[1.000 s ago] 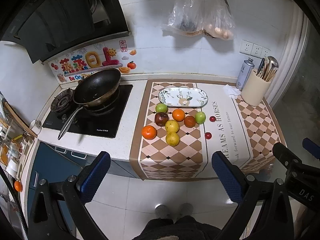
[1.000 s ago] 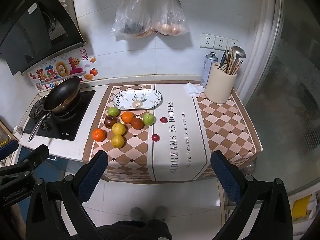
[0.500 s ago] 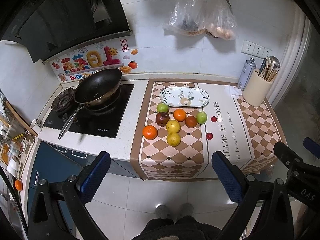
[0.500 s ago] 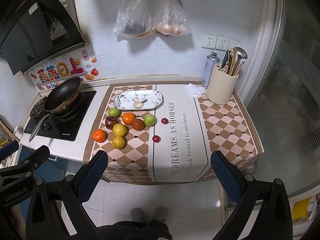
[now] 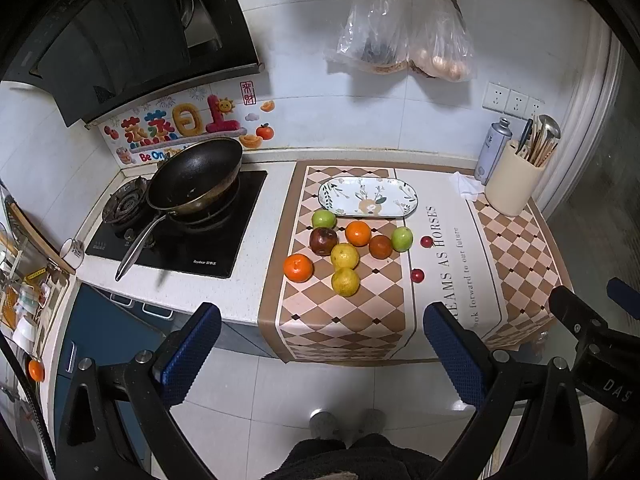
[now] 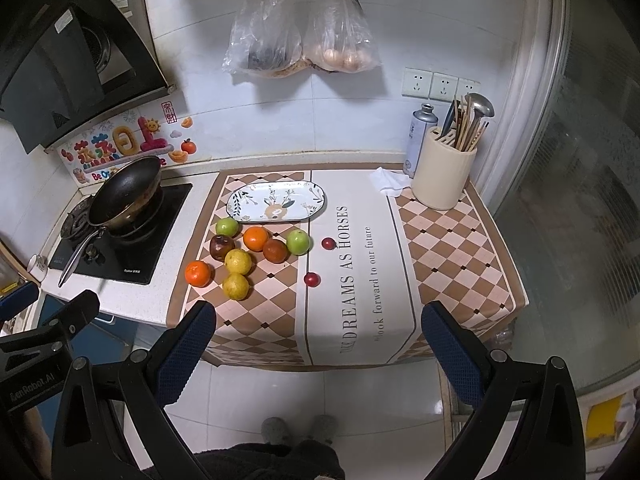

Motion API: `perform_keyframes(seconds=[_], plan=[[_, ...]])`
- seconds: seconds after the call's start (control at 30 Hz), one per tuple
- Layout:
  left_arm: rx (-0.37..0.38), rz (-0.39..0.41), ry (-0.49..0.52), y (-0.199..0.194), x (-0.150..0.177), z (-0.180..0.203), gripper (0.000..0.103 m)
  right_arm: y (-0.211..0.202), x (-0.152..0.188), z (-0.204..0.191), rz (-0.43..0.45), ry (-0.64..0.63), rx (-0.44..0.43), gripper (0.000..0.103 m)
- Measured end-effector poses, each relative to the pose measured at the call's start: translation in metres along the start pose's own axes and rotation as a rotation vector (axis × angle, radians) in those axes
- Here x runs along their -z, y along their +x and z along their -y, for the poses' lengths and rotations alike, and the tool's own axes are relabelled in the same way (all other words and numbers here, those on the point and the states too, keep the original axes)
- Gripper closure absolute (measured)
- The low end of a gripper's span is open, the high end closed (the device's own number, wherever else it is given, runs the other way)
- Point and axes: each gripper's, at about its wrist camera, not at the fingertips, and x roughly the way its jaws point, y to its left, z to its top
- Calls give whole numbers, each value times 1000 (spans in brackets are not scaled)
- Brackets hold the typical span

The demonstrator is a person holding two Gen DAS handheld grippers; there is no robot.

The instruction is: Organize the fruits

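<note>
Several fruits lie loose on the checkered mat (image 5: 344, 320): two green apples (image 5: 324, 219), oranges (image 5: 298, 267), two yellow citrus (image 5: 345, 281), a dark red apple (image 5: 323, 241) and two small red fruits (image 5: 417, 275). An empty patterned oval plate (image 5: 368, 197) sits behind them. The plate (image 6: 276, 201) and the fruits (image 6: 237, 286) also show in the right wrist view. My left gripper (image 5: 320, 356) is open and empty, held off the counter's front edge. My right gripper (image 6: 318, 354) is open and empty, also in front of the counter.
A black pan (image 5: 196, 176) sits on the stove at the left. A cream utensil holder (image 5: 516, 184), a spray can (image 5: 493, 150) and a white cloth (image 5: 464, 186) stand at the back right. Plastic bags (image 5: 400, 40) and red scissors hang on the wall.
Both grippers have moved slightly nearer the counter. Nothing on the counter has moved.
</note>
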Motion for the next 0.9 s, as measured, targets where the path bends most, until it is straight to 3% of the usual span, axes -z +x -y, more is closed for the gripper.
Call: perform_keyframes(seconds=[0.9], plan=[[3, 0, -8, 4, -1, 0, 0, 6, -1, -4, -1, 1, -6, 0]])
